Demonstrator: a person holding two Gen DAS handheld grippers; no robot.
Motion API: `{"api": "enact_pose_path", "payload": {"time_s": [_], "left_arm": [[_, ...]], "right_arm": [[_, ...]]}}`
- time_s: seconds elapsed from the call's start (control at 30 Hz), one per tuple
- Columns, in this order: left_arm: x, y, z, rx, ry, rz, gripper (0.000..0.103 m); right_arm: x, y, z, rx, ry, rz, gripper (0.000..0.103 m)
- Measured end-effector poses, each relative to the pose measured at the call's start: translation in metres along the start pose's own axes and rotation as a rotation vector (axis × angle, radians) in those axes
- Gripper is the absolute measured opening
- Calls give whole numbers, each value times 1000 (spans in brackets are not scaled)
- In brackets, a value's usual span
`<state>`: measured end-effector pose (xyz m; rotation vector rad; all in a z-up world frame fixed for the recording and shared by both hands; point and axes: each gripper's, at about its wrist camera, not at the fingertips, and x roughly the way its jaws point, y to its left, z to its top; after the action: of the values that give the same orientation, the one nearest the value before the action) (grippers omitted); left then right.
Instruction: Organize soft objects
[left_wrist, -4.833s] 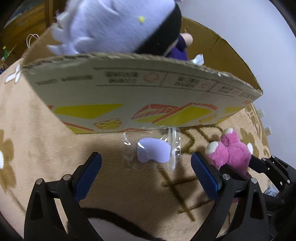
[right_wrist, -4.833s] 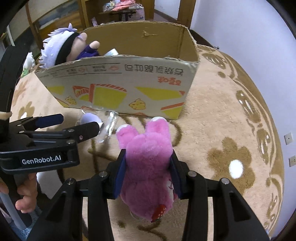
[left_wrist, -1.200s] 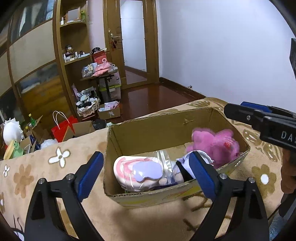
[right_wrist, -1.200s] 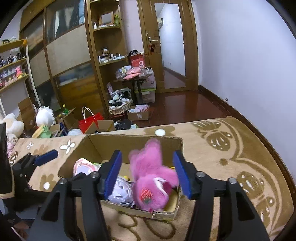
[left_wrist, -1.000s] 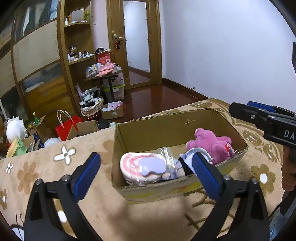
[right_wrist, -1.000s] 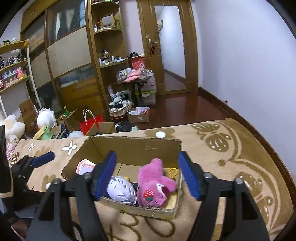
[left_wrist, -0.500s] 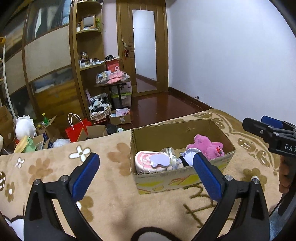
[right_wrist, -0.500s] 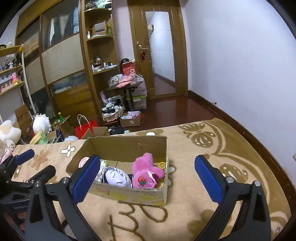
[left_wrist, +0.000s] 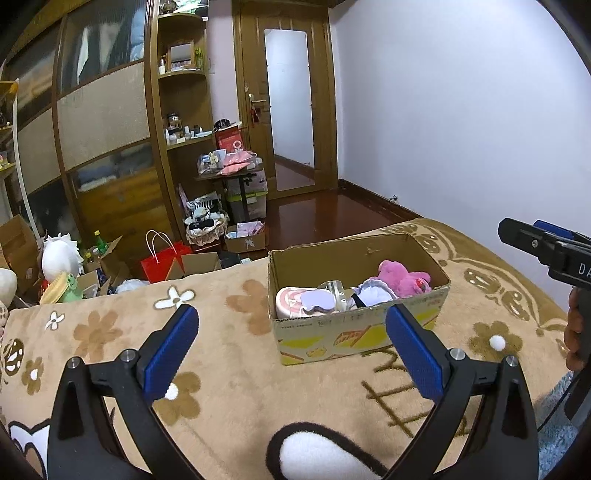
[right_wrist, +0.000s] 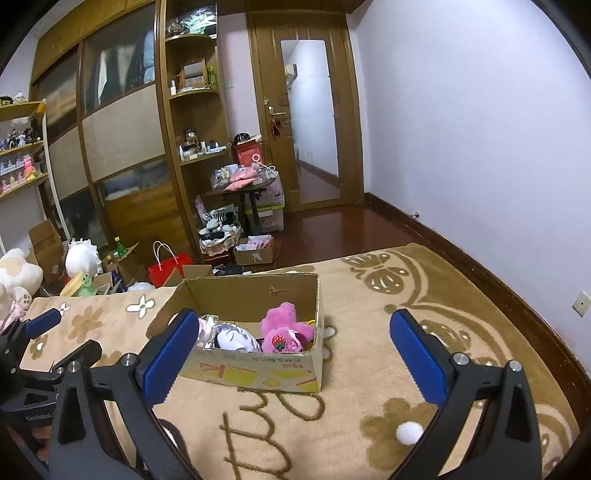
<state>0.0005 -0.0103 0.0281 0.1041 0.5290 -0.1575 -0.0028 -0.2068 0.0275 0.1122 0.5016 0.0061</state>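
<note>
Presently my left gripper (left_wrist: 291, 347) stands with its jaws spread wide and nothing between the blue pads (left_wrist: 168, 352); it hangs above the tan flowered blanket (left_wrist: 229, 387), near side of the cardboard box (left_wrist: 354, 332). My right gripper (right_wrist: 295, 354) is likewise spread wide and holds nothing, its pads framing the box (right_wrist: 255, 365) from a raised position.

Box: upright on the blanket, top flaps open, printed yellow and orange panels on its near wall. Contents as observed from the left wrist view, left to right: a pink-and-white striped cushion-like item (left_wrist: 290, 301), a pale lilac soft piece in clear wrapping (left_wrist: 319, 300), a plush doll with white hair and a dark band (left_wrist: 373, 291), and a pink plush toy (left_wrist: 402, 277) at the far right end. From the right wrist view the pink plush toy (right_wrist: 284, 328) lies against the right wall, a strawberry patch showing, with the white-haired doll (right_wrist: 236, 338) just beside it on the left.

Beyond the blanket's far edge: a red paper bag (left_wrist: 162, 258), further cartons and white plush figures (left_wrist: 61, 256) on the floor at the left, and a wooden shelving unit (left_wrist: 181, 122) beside a door (left_wrist: 291, 107).
</note>
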Motion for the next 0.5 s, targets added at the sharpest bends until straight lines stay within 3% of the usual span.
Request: {"api": "enact_pose_path", "payload": {"time_s": [0.5], "left_arm": [[-1,-1,-5,8,10,-2,101]], "right_arm": [[-24,0,-14,-26,2,-52,103]]}}
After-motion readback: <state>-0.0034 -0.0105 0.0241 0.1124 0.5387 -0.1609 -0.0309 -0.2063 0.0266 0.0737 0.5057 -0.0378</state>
